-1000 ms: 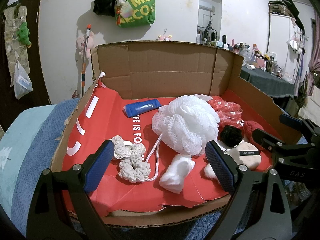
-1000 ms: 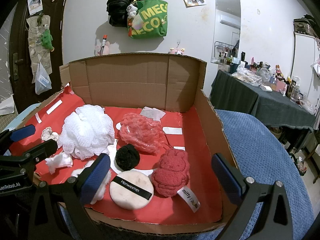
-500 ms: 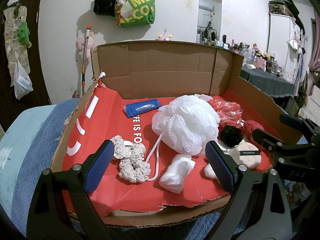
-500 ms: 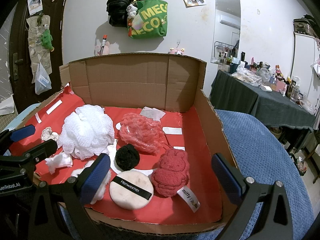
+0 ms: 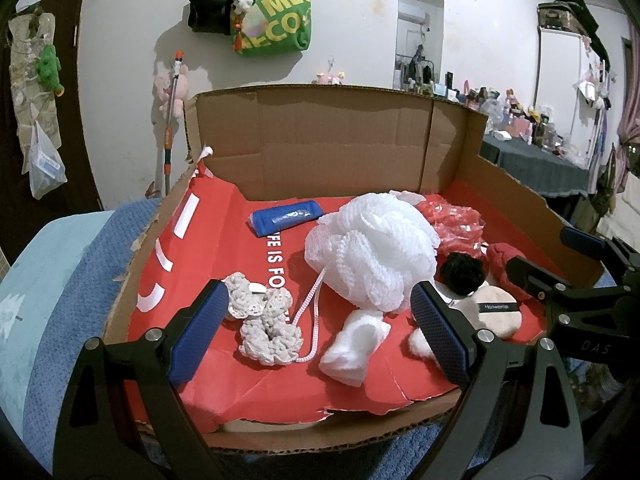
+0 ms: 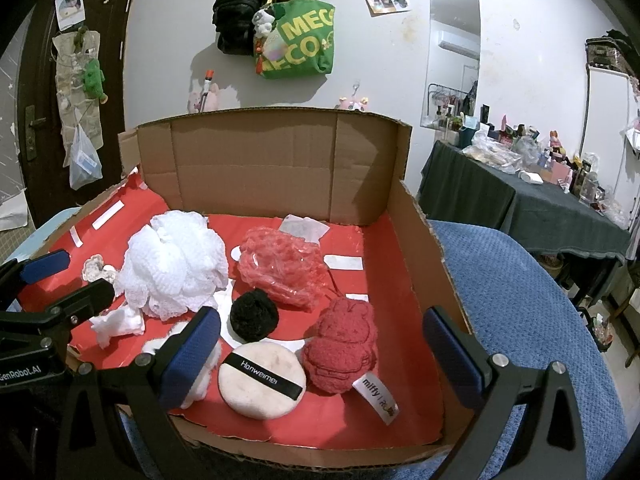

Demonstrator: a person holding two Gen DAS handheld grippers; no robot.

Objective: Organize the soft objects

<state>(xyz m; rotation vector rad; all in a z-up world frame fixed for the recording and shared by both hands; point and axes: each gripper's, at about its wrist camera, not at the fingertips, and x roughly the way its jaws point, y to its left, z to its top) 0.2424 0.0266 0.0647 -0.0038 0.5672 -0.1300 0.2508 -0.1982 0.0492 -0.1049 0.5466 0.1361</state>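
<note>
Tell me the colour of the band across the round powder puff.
Black with white lettering, on the powder puff; clearest in the right wrist view.

L wrist cam sits low at the near edge of the cardboard box (image 5: 336,148), left-front corner, looking fwd & slightly down across the red liner (image 5: 224,240) to the back wall. R wrist cam: same near edge, further right, same heading, close in. Both frame their own hand-held gripper fingers at bottom. Shared: white mesh pouf (image 5: 372,252) (image 6: 176,264), black pom (image 5: 462,272) (image 6: 254,316), round puff (image 5: 494,310) (image 6: 262,382), green bag (image 5: 276,16) (image 6: 296,40) on wall. Each cam also catches the other unit at its side edge.
</note>
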